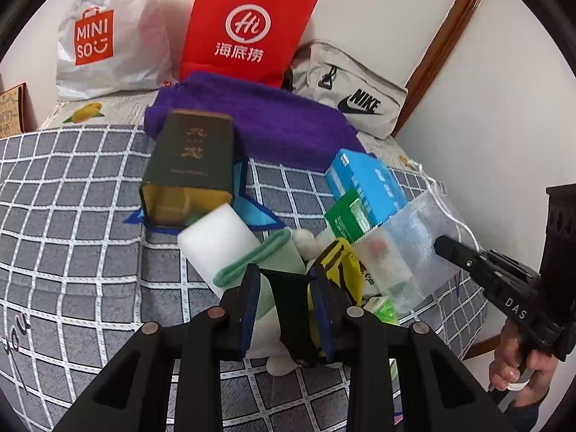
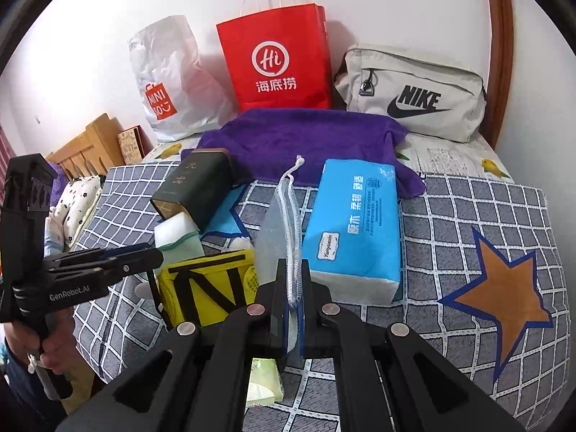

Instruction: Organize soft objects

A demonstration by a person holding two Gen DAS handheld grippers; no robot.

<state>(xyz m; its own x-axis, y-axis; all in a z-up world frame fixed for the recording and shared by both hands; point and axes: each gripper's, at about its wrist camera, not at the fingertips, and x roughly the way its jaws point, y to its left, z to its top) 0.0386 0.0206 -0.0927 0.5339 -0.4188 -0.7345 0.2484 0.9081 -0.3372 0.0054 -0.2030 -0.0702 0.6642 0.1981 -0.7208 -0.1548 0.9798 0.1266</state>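
Mesh pouch (image 2: 279, 223), sheer and white with a drawstring, stands near the middle of a grey checked bedspread (image 2: 450, 223), its rim clenched between the right gripper (image 2: 292, 289)'s closed fingers. What the pouch contains is blurred through the fabric in the left wrist view (image 1: 406, 248); only a pinkish patch shows.

The left gripper (image 1: 286, 289) is clamped on a black strap (image 1: 288, 298) of a yellow bag (image 2: 205, 288), just left of the pouch. Around it crowd a white foam block (image 1: 216, 241), a pale green cloth (image 1: 273, 255) and white soft balls (image 1: 306, 241), partly hidden behind the fingers.

A blue tissue pack (image 2: 356, 230) lies just right of the pouch. A dark green box (image 1: 190, 165) lies tipped to the left, its open end showing a gold lining. A small green box (image 1: 347, 216) sits against the tissue pack.

Farther back lies a purple towel (image 2: 306, 136), then a white shopping bag (image 2: 169, 82), a red paper bag (image 2: 277, 57) and a grey pouch bag (image 2: 414, 93) against the wall. The bedspread's right side with an orange star (image 2: 504, 295) is open; its near edge is cut off by the grippers.
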